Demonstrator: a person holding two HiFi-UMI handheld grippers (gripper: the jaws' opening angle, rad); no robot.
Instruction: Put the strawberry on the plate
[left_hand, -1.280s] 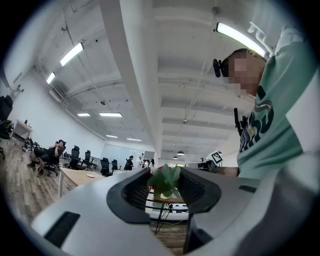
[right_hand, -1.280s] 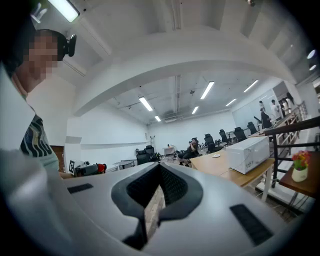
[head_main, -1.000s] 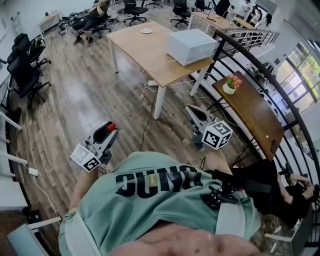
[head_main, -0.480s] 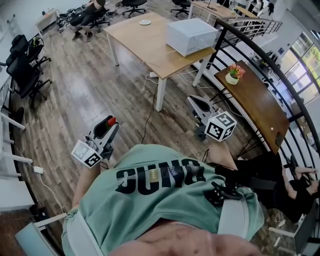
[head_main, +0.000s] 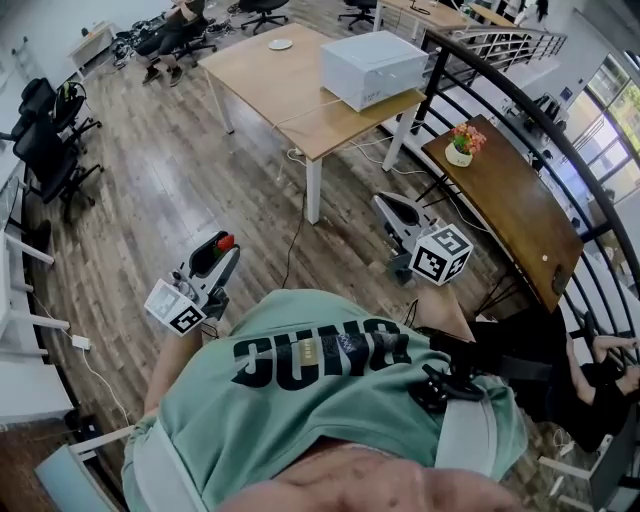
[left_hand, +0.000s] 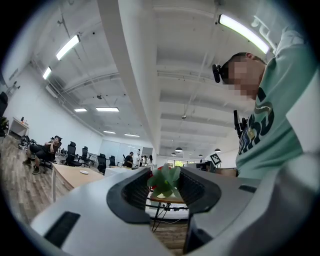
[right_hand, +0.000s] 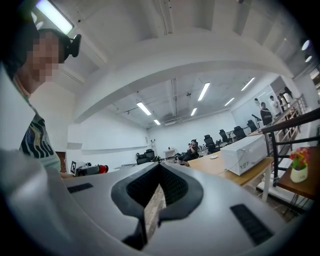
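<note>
Left gripper: grey plastic jaws with ribbed black pads, clamped on strawberry. Strawberry small, red, with floppy green leaf cap. Cap faced gripper camera, red end toward jaw tips, long axis roughly along jaws. Held in air over plank floor, well apart from table. Right gripper: jaws together, nothing between. Plate: small, round, white, near far edge of pale wood tabletop.

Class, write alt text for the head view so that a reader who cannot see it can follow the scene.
Seen from above, a person in a green T-shirt holds a red strawberry in the left gripper over a wooden floor, the right gripper held out alongside. Ahead stands a wooden table with a white box and a small plate.
</note>
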